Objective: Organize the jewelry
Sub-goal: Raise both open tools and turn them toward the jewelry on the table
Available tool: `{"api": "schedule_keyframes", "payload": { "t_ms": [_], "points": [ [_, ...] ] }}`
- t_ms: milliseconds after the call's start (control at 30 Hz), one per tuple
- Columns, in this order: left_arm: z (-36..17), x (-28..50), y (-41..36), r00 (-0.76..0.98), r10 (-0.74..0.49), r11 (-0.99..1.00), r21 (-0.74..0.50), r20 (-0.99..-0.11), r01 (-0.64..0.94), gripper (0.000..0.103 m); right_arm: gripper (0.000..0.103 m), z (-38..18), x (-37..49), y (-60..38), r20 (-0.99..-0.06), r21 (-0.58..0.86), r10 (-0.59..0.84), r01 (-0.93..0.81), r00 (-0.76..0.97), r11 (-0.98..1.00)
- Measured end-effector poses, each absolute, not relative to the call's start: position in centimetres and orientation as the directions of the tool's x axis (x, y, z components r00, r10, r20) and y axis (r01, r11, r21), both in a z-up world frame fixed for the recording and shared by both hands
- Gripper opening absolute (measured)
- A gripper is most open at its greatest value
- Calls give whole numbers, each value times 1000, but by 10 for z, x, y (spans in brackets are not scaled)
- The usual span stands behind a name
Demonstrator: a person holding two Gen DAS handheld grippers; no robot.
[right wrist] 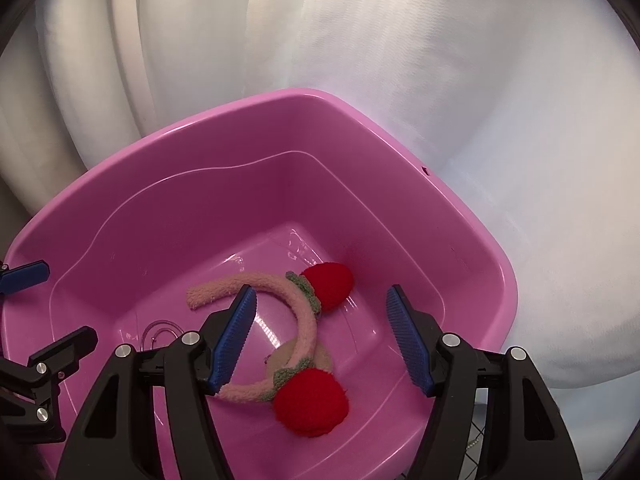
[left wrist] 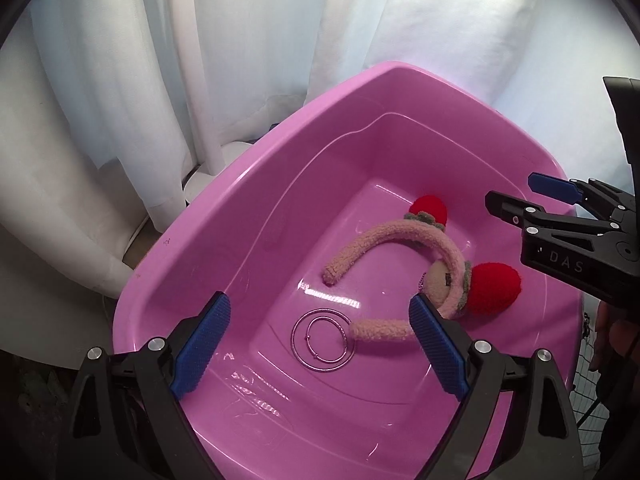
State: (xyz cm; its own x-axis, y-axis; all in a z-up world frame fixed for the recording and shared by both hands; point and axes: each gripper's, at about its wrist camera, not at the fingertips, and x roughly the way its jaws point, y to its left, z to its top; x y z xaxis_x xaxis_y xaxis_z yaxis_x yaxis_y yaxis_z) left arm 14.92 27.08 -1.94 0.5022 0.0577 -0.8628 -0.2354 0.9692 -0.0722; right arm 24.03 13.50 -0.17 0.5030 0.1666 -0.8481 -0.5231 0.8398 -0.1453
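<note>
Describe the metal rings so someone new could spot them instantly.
Look in the pink tub. On its floor, beside one tip of the fuzzy headband, lie thin silver hoops, one inside the other. They are the only bare metal item; the headband is plush, with red pom-poms.

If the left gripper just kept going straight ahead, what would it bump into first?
Probably the thin metal hoops lying on the floor of the pink tub: they sit between the open fingers of the left gripper. The fuzzy headband lies just to the right. Depth is uncertain.

Both wrist views close above, looking down into the shared pink basin [left wrist: 208,240], headband [right wrist: 304,320].
</note>
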Motion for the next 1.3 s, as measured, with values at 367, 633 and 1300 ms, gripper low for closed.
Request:
{"api": "schedule_keyframes", "payload": {
  "t_ms": [367,633,1300],
  "points": [
    [-10,141,267,524,69,968,-70,-849,-240,89,65,3,236,130,-836,-141,182,-522,518,841],
    [-5,135,265,534,71,968,-72,-843,-242,89,65,9,229,126,-826,-127,199,-519,527,845],
    [19,93,244,604,145,968,-14,-784,-250,89,65,41,140,73,-730,-25,313,-482,607,876]
  ]
}}
